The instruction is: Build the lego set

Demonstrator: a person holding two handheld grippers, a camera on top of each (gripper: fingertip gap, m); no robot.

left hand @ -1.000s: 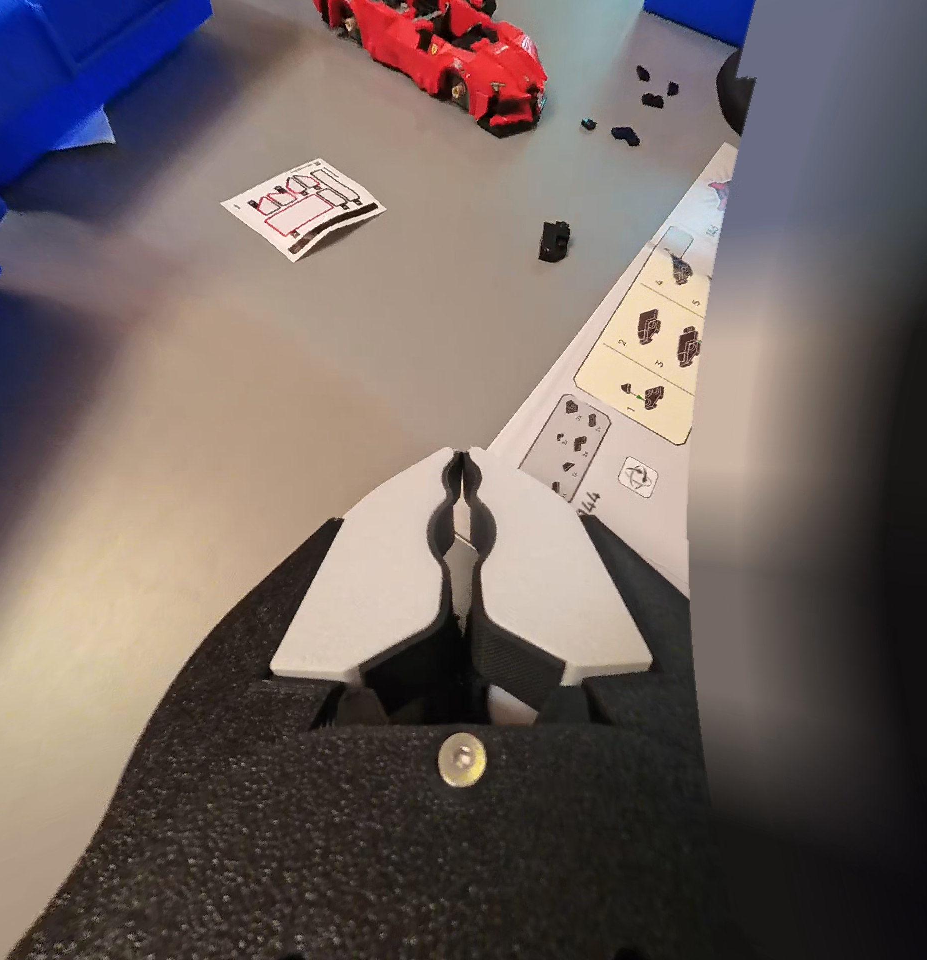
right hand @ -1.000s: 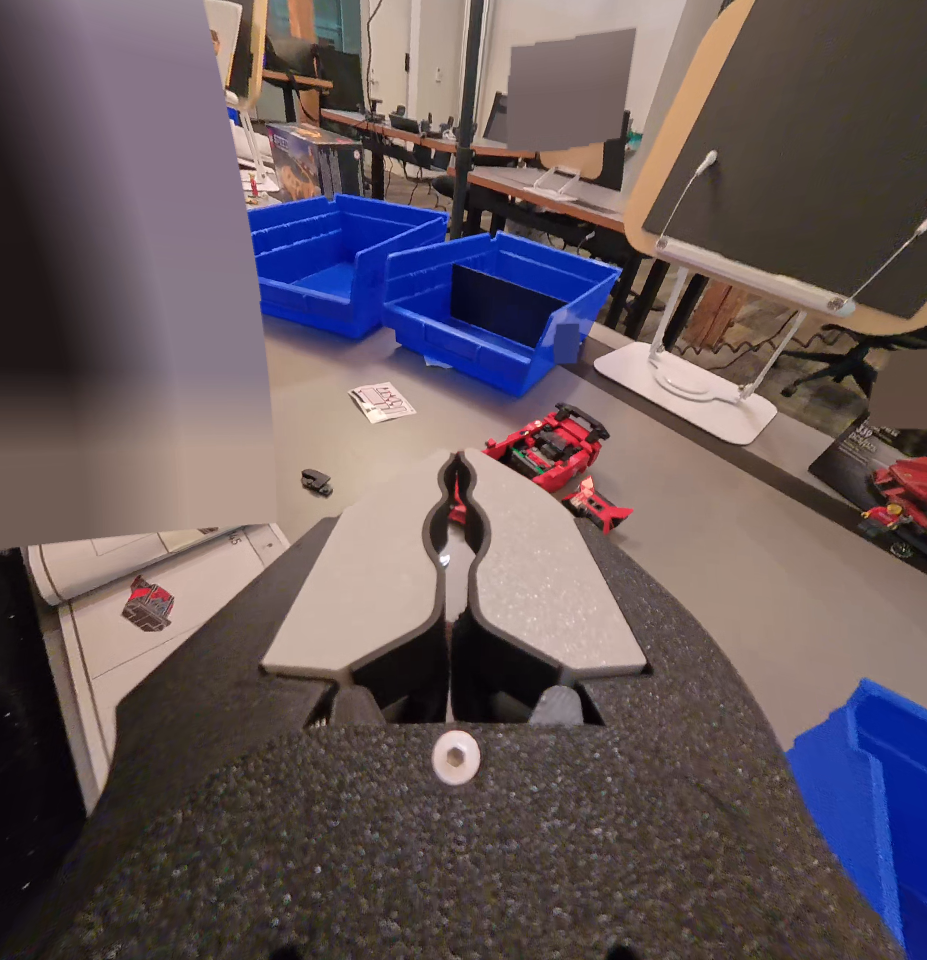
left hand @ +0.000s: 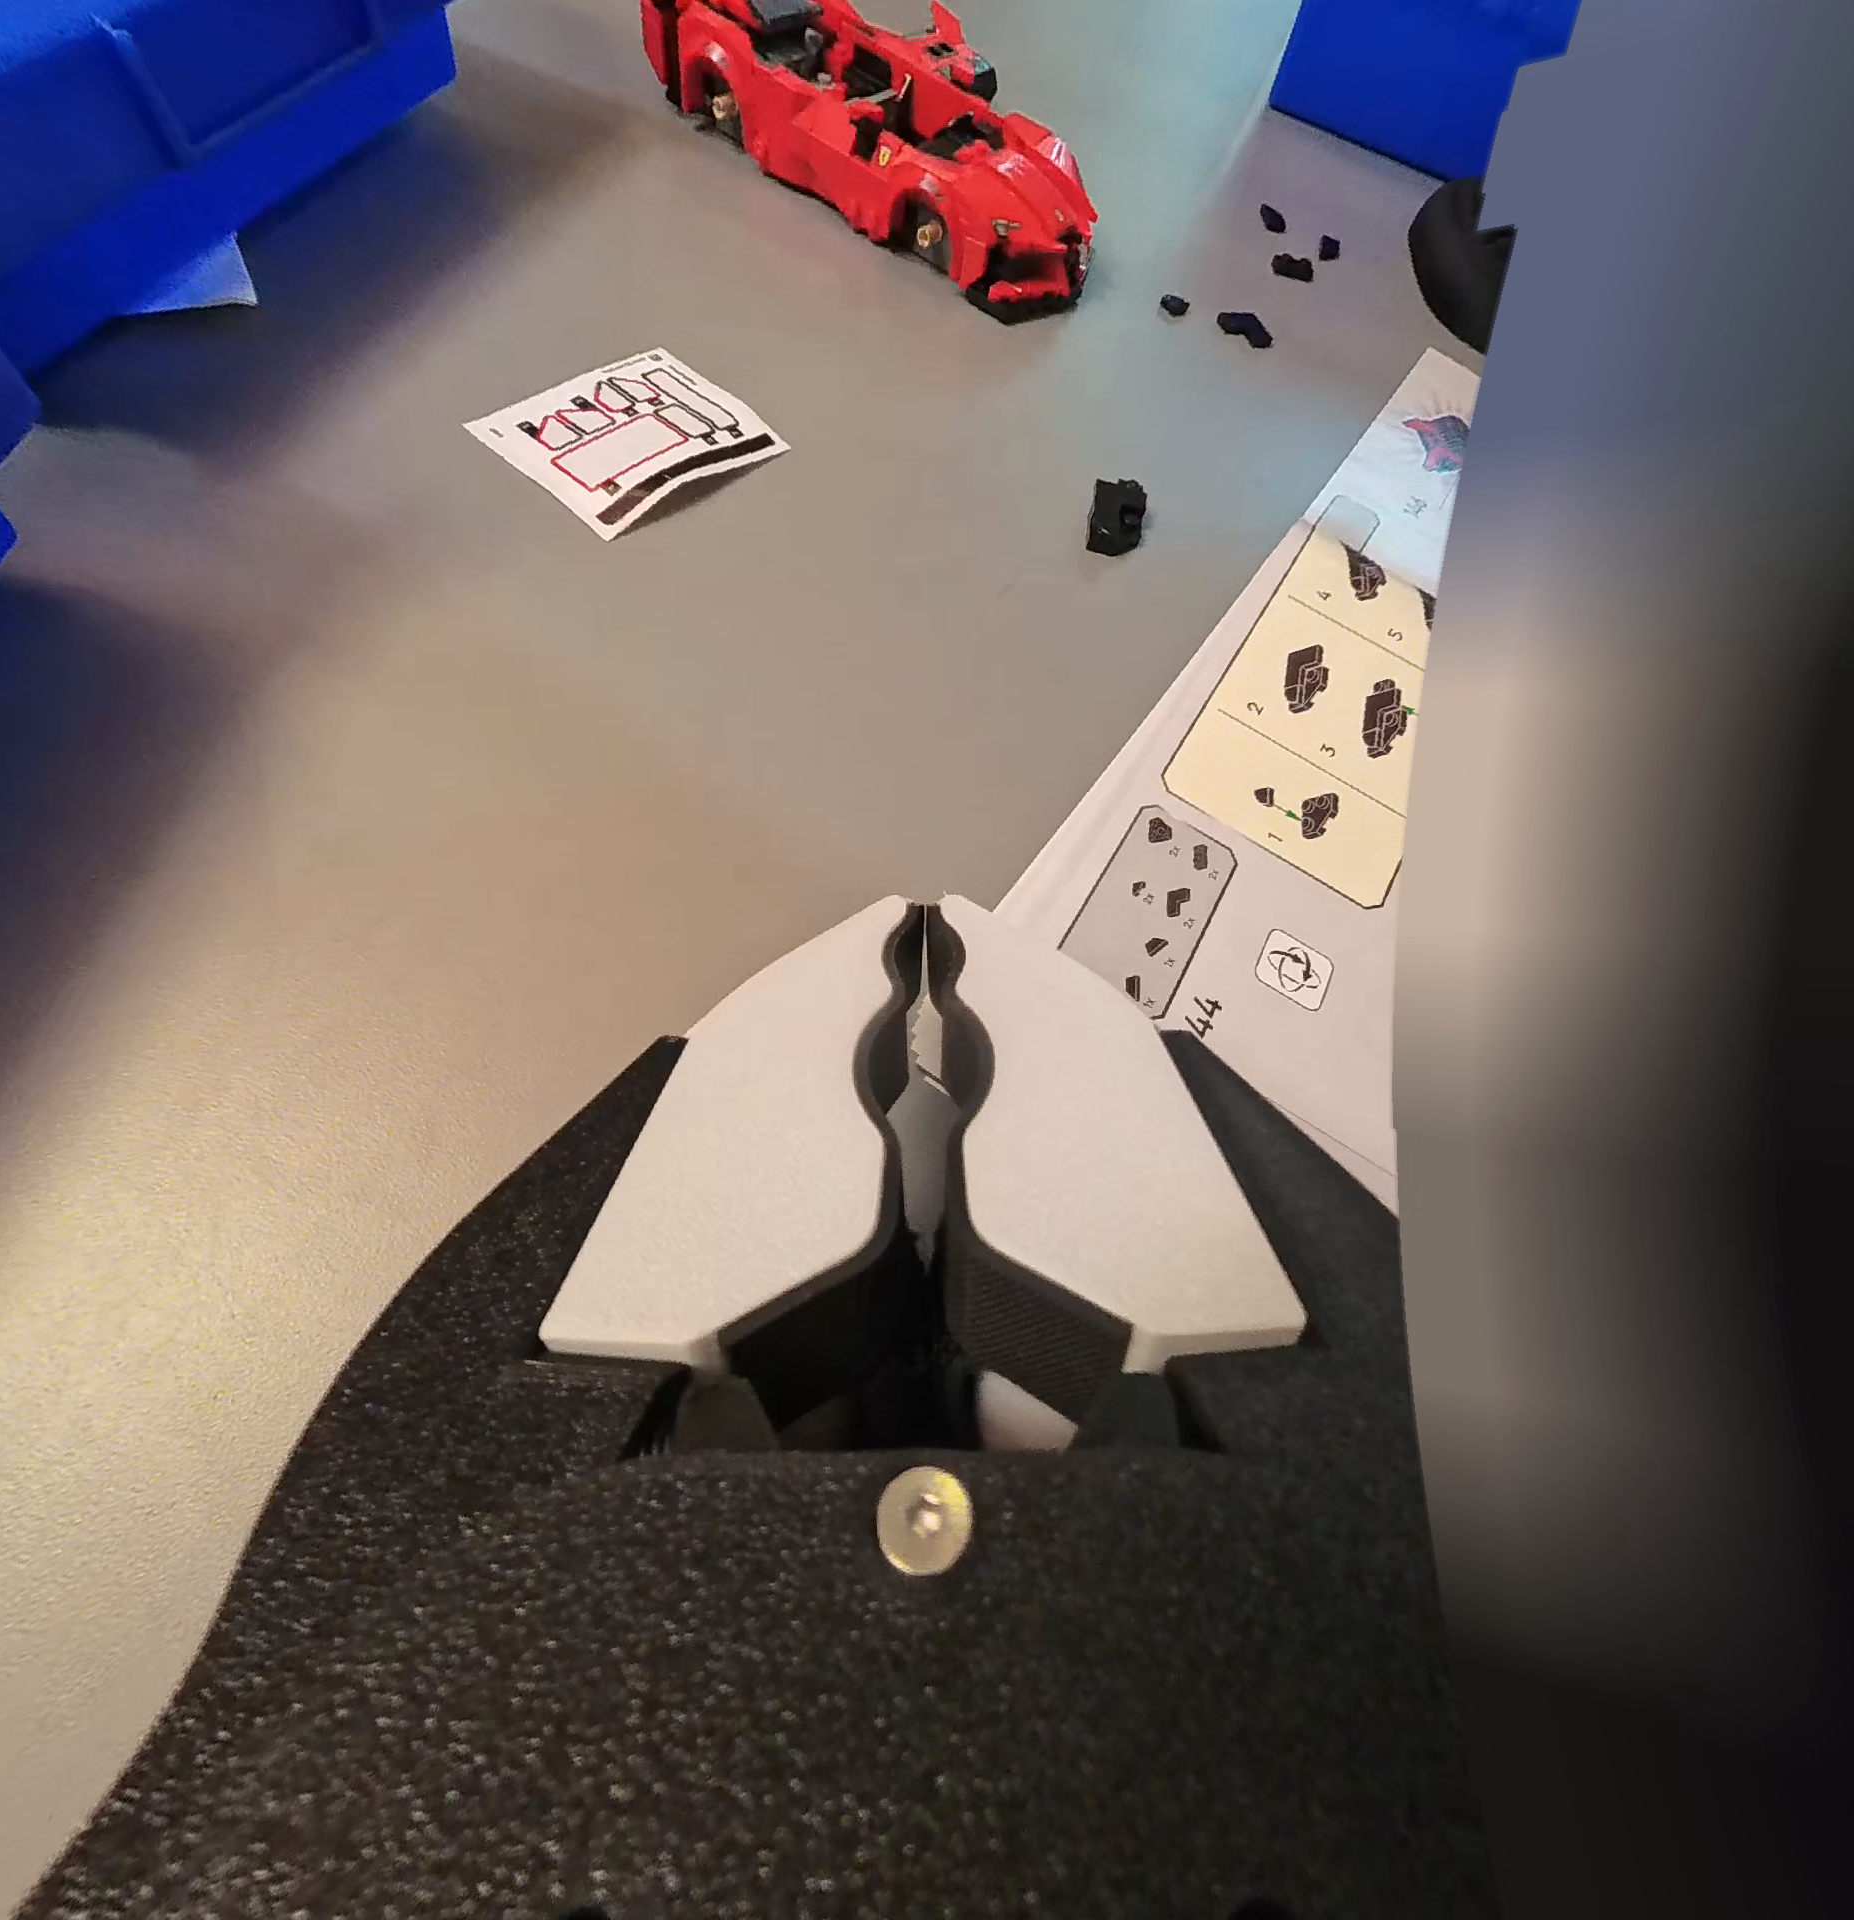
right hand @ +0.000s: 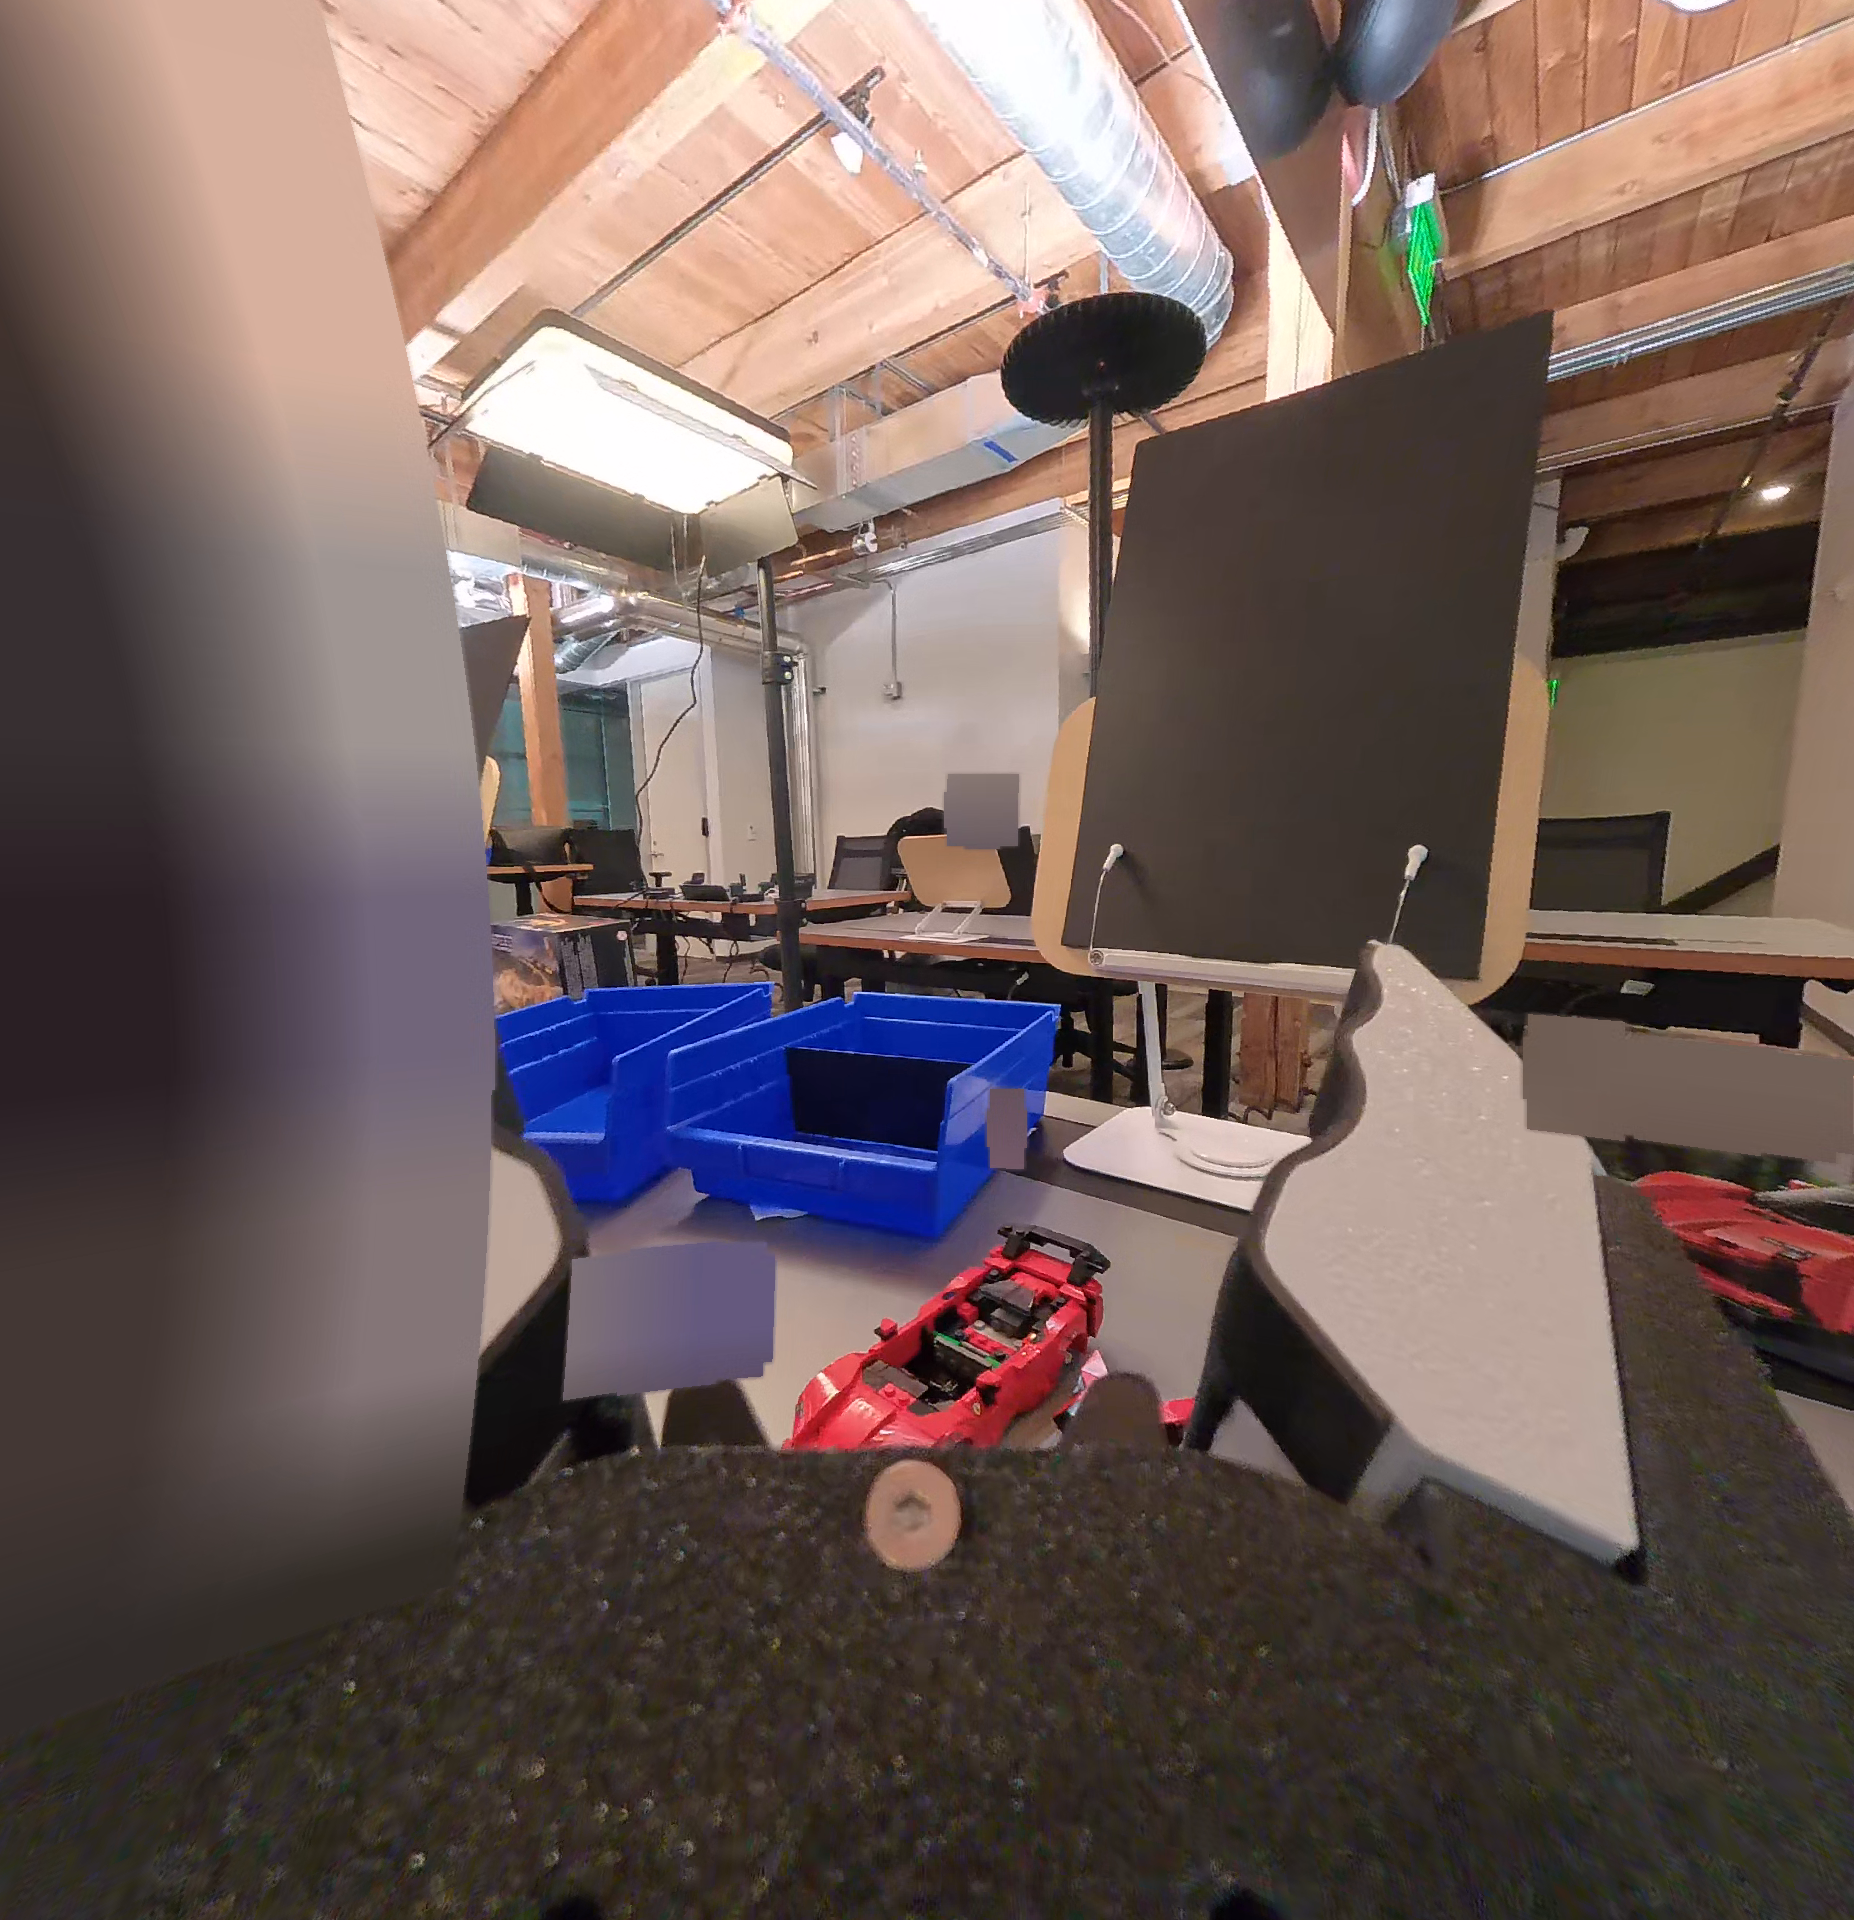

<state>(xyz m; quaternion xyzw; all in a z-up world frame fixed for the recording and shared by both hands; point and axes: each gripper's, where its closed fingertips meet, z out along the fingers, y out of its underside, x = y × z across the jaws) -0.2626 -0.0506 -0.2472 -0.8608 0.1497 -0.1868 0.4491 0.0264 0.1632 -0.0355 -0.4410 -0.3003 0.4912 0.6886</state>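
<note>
Grey-fingered left gripper [left hand: 928, 914] hangs low over the grey table [left hand: 487, 779], jaws pressed together, while the right gripper [right hand: 944, 1049] tilts upward, fingers spread wide.

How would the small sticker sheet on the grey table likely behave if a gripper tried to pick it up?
The sticker sheet looks thin and light, so probably floppy. It lies nearly flat on the table, likely hard to get fingers under. One edge curls up slightly, perhaps offering a grip.

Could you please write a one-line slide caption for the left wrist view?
Shut left tool hovering over the grey table beside the instruction booklet, red toy car ahead.
</note>
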